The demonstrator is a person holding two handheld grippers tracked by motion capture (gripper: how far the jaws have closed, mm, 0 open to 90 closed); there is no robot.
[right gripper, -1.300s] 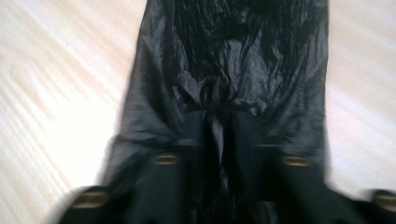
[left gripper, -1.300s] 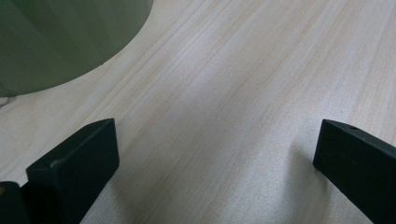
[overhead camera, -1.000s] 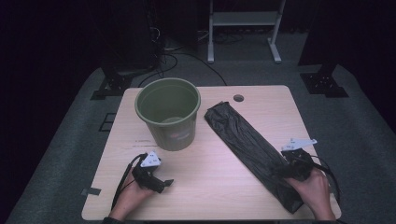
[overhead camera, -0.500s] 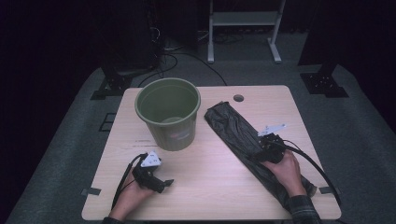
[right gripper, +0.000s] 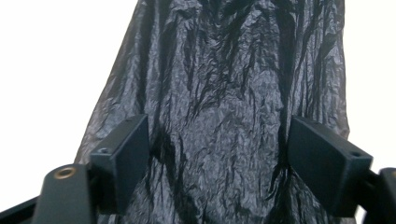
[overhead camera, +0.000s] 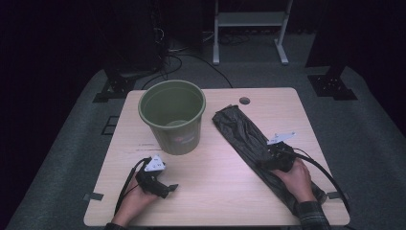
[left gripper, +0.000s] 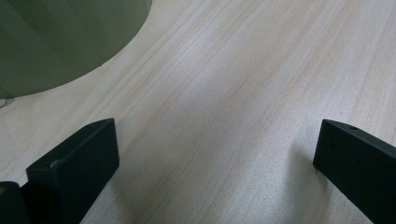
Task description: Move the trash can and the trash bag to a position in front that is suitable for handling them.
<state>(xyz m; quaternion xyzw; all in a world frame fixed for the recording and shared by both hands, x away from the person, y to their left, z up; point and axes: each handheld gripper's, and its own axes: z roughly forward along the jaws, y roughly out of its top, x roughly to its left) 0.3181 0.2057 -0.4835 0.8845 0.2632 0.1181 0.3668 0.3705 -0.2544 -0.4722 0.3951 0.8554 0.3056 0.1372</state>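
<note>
Left gripper point(overhead camera: 168, 187) rests low on the wooden table point(overhead camera: 220, 191) just in front of the green bucket point(overhead camera: 173, 115), jaws spread wide on nothing. Right gripper point(overhead camera: 266, 162) sits over the middle of the flat black bin bag point(overhead camera: 242, 132) lying diagonally right of the bucket; jaws wide, just been closing a little, bag between them, not pinched.

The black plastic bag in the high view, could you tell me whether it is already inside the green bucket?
No, the black plastic bag lies flat on the table beside the green bucket.
</note>
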